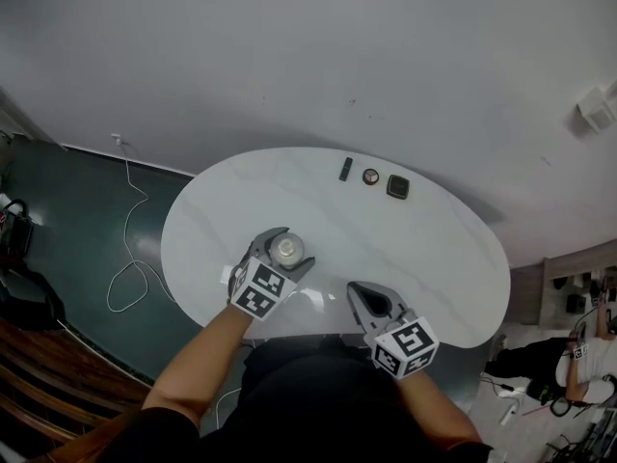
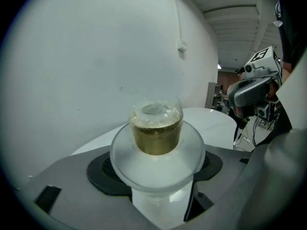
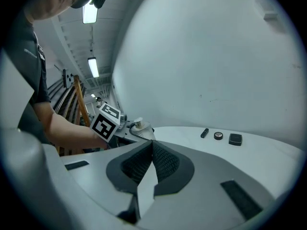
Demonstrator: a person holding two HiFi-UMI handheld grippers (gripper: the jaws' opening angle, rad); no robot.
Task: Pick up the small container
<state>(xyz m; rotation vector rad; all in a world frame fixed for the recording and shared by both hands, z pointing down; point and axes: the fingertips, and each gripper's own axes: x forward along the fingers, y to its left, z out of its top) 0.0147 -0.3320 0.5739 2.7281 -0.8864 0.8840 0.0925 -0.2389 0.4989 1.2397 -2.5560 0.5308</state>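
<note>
A white oval table (image 1: 434, 258) stands against a pale wall, with dark green floor off its left edge. By the table's near-left edge, the left gripper (image 1: 286, 242) is clamped on the small container (image 2: 156, 131), a frosted jar with a gold collar and clear cap. Its wide body is seated between the two dark pads (image 2: 103, 174), which touch it on either side. The right gripper (image 3: 152, 159) hangs over the near edge, jaws pressed together with nothing between them. Three small dark items (image 1: 371, 176) lie in a row along the far edge.
</note>
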